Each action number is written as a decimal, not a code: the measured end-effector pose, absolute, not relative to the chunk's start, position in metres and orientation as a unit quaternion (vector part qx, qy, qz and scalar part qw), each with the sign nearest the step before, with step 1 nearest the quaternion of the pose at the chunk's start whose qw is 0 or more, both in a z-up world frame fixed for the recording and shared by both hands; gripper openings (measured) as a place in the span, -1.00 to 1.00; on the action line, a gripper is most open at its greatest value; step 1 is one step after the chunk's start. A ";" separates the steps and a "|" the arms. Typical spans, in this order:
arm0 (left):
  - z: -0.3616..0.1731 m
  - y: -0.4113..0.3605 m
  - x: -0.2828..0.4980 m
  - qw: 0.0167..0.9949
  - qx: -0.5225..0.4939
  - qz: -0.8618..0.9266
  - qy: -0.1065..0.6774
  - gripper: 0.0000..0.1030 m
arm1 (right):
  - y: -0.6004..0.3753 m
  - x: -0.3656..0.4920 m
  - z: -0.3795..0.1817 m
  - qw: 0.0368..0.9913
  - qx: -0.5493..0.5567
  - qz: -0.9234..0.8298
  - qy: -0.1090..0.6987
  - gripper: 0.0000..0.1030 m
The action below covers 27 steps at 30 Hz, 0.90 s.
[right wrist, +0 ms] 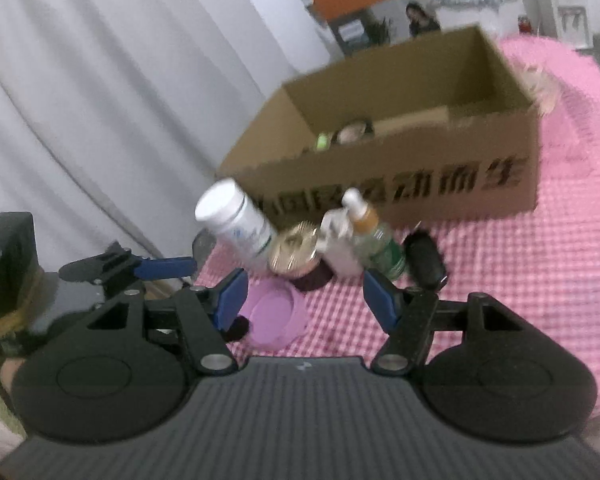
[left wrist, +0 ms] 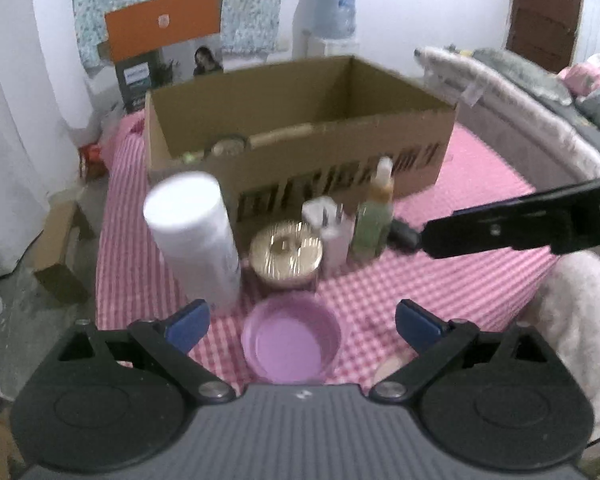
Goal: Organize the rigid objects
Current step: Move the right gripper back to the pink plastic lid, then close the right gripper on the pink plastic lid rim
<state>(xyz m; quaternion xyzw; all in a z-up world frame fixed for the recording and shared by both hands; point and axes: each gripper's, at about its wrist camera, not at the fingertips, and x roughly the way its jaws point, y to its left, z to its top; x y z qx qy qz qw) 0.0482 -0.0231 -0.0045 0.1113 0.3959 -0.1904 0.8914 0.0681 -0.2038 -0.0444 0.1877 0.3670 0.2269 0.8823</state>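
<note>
On a table covered with a pink-and-white checked cloth (left wrist: 440, 284), an open brown cardboard box with black lettering on its front (left wrist: 300, 132) sits toward the far side, with a few small items lying in its near left corner, too blurred to name. A row of loose things stands just in front of the box: a tall white plastic bottle (left wrist: 198, 240), a round jar with a shiny gold lid (left wrist: 286, 254), a white plug adapter with metal prongs (left wrist: 328, 226), a small green spray bottle with a white nozzle (left wrist: 374, 216) and a black oblong object (left wrist: 402, 236). Nearer the cameras lies a shallow purple plastic lid (left wrist: 292, 340). The left gripper (left wrist: 302, 326) hovers low over this lid with its blue-padded jaws spread wide, holding nothing. The right gripper (right wrist: 302, 300) is likewise wide open and empty, facing the row, with the green bottle and black object just beyond its right finger.
</note>
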 end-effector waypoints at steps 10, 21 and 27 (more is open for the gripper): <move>-0.045 -0.017 0.057 0.877 0.105 -0.190 0.430 0.94 | -0.145 0.099 -0.082 0.857 0.149 0.240 0.431 0.11; -0.055 -0.023 0.059 0.868 0.082 -0.225 0.435 0.89 | -0.125 0.115 -0.103 0.841 0.135 0.242 0.464 -0.40; -0.054 -0.039 0.057 0.866 0.078 -0.254 0.424 0.88 | -0.145 0.102 -0.103 0.849 0.141 0.219 0.459 -0.42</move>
